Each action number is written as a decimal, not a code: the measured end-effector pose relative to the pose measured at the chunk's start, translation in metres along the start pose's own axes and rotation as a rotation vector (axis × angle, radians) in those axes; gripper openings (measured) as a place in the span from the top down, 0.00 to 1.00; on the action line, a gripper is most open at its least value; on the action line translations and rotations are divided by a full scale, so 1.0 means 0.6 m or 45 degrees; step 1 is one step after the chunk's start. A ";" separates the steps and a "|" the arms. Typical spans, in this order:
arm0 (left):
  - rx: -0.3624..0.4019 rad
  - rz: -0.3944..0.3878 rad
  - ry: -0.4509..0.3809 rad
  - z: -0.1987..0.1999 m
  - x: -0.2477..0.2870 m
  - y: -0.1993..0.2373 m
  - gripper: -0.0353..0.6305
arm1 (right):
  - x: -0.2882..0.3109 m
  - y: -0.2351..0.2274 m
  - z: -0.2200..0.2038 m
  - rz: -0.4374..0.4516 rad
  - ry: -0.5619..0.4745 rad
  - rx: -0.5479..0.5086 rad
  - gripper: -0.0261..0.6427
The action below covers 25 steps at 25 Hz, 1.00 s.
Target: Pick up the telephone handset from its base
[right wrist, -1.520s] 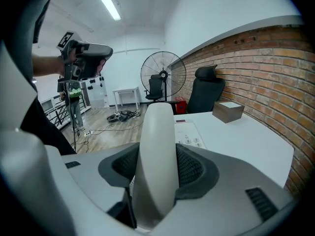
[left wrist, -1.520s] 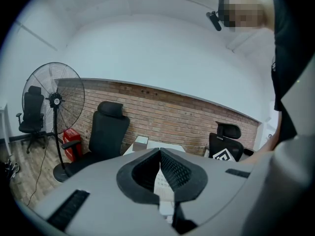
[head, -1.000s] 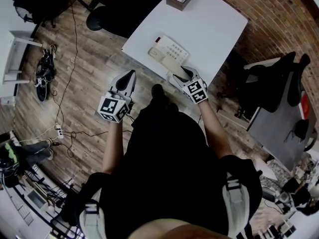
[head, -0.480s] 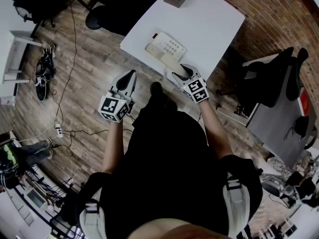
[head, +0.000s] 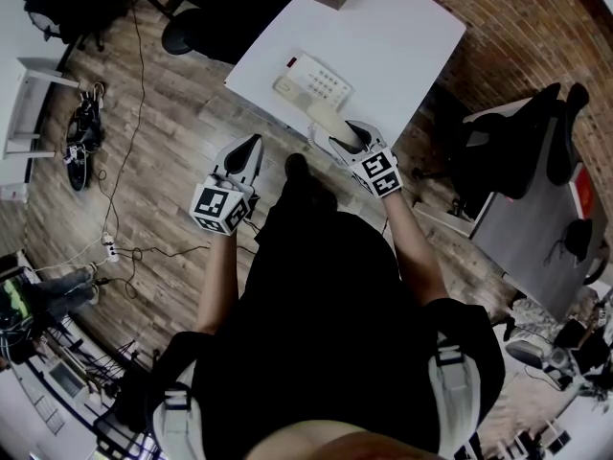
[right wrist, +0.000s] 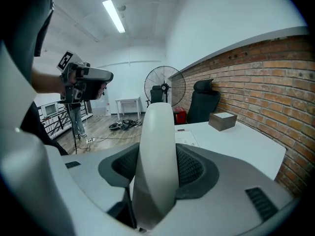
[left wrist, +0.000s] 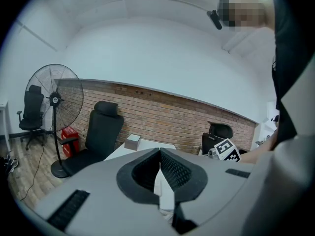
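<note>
The handset (right wrist: 156,156) is up in the right gripper (head: 345,138), near the table's edge and just beside the base (head: 314,80), not on it. The two jaws squeeze its sides so it can't slip. It is smooth, cream and long, with a round end. The jaw pads (right wrist: 189,168) are dark and bumpy, good for holding. The flat base has rows of buttons and sits on the white table (head: 412,36). The left gripper (head: 246,149) is closed on nothing, off to the side over the wood floor (head: 163,132).
</note>
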State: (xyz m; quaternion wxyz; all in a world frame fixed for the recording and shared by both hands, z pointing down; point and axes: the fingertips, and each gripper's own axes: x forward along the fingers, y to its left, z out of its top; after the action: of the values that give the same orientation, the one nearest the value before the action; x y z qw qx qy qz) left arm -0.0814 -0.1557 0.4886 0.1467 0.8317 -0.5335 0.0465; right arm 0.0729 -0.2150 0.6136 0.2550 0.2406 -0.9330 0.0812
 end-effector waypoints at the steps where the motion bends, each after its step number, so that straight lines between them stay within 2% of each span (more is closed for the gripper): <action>1: -0.001 0.001 0.001 -0.002 -0.002 -0.004 0.92 | -0.003 0.002 -0.001 0.003 -0.003 -0.002 0.65; 25: 0.022 0.017 -0.007 -0.014 -0.022 -0.070 0.92 | -0.072 0.015 -0.003 0.034 -0.079 -0.009 0.65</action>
State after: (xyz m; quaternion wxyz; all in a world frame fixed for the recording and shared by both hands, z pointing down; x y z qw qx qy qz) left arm -0.0485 -0.1255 0.4853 0.1378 0.8295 -0.5390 0.0499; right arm 0.1020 -0.1889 0.5926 0.2254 0.2298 -0.9439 0.0739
